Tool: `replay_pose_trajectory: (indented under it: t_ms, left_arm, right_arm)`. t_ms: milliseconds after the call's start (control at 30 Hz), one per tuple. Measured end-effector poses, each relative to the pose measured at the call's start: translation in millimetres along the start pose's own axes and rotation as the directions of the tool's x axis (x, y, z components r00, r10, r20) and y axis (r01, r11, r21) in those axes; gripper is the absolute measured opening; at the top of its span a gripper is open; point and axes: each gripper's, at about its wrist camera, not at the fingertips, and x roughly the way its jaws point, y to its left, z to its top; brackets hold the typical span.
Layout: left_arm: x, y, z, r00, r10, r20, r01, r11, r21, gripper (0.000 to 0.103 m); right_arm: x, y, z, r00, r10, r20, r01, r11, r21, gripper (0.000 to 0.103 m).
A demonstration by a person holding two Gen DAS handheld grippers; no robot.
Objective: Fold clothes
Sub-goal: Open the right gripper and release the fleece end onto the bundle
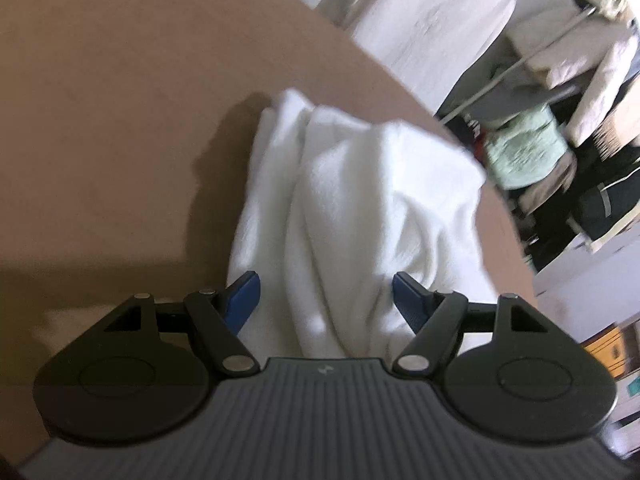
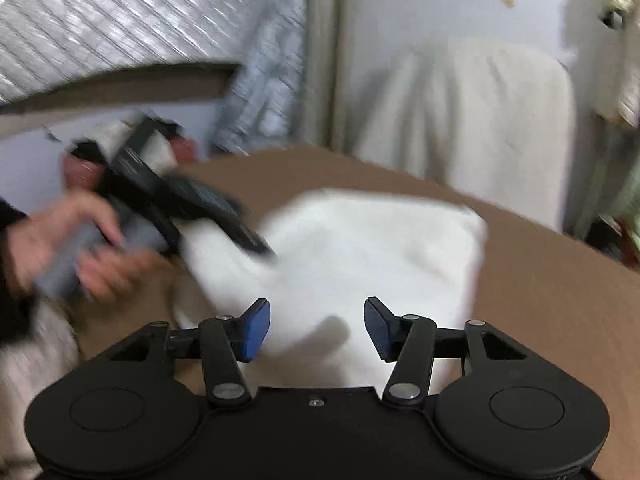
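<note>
Lying crumpled on brown table (image 1: 120, 80): white cloth (image 1: 360, 200); both claws (image 1: 326, 300) (image 2: 317, 330) gaping, empty.

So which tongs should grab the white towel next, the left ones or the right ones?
Probably the left tongs. They are open with a raised fold of the white towel lying right between the blue tips. The right tongs are open too, but seem to hover over flatter cloth near its edge.

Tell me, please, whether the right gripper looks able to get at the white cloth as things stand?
Probably yes. The right gripper is open, and the white cloth lies directly ahead on the brown table with nothing between. The left gripper, also open, works the cloth's other side.
</note>
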Motion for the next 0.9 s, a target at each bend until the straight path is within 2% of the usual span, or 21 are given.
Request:
replay_pose_trajectory:
  t_ms: [33,100,133,200,267,333,400,467,500,533,567,633,700,767,833,900]
  left_arm:
    - [-2,3,1,0.998,-0.056,0.007,0.056,0.998,-0.031,0.072]
    - [-6,11,3,0.982,-0.190,0.022,0.191,0.974,-0.121,0.072]
    - [-8,11,3,0.979,-0.200,0.028,0.202,0.971,-0.127,0.072]
    - [-12,8,1,0.985,-0.169,0.031,0.171,0.981,-0.089,0.072]
    - [-10,1,-2,0.991,-0.134,0.012,0.135,0.990,-0.042,0.073]
    - [-4,-6,-4,0.992,-0.122,-0.015,0.122,0.993,-0.003,0.077]
    - [-6,-12,-6,0.997,-0.073,-0.007,0.073,0.997,0.037,0.078]
    - [-9,-16,-8,1.000,-0.014,0.012,0.014,0.997,0.075,0.072]
    - [-11,-18,-10,1.000,0.014,0.023,-0.016,0.995,0.094,0.040]
    - [-13,-21,-11,0.998,0.043,0.034,-0.047,0.993,0.113,0.032]
    - [-15,-23,-12,0.996,0.071,0.046,-0.077,0.988,0.131,0.028]
    - [-19,-27,-14,0.989,0.127,0.070,-0.137,0.976,0.166,0.025]
    - [-23,-32,-17,0.979,0.182,0.097,-0.198,0.960,0.200,0.023]
    - [-26,-31,-18,0.964,0.243,0.106,-0.261,0.941,0.215,0.021]
    - [-19,-29,-19,0.958,0.279,0.073,-0.288,0.931,0.222,0.020]
    - [-9,-32,-20,0.958,0.286,0.037,-0.287,0.931,0.225,0.020]
  right_arm:
    - [0,-6,-11,0.999,-0.022,-0.031,0.023,0.999,0.029,0.058]
    - [0,-15,-31,0.996,-0.041,-0.081,0.048,0.995,0.085,0.058]
    - [2,-15,-38,0.995,-0.029,-0.099,0.039,0.994,0.099,0.058]
    - [12,-11,-45,0.993,-0.021,-0.119,0.033,0.995,0.097,0.061]
    - [23,0,-48,0.992,-0.068,-0.107,0.073,0.996,0.050,0.065]
    - [35,10,-50,0.988,-0.120,-0.093,0.122,0.993,0.012,0.079]
    - [51,12,-51,0.982,-0.167,-0.090,0.170,0.985,0.024,0.080]
    - [64,2,-52,0.982,-0.155,-0.109,0.168,0.979,0.112,0.076]
    - [64,-5,-51,0.986,-0.131,-0.105,0.149,0.972,0.182,0.071]
    - [62,-11,-47,0.988,-0.121,-0.093,0.141,0.958,0.249,0.058]
    - [56,-11,-43,0.989,-0.127,-0.076,0.143,0.955,0.258,0.044]
    - [39,-8,-34,0.988,-0.150,-0.036,0.154,0.965,0.213,0.034]
    - [23,-5,-25,0.985,-0.170,0.005,0.167,0.972,0.168,0.033]
    - [21,2,-20,0.985,-0.172,-0.005,0.172,0.979,0.114,0.033]
    - [34,9,-29,0.982,-0.181,-0.061,0.184,0.981,0.054,0.034]
    - [51,17,-45,0.967,-0.217,-0.135,0.213,0.976,-0.045,0.035]
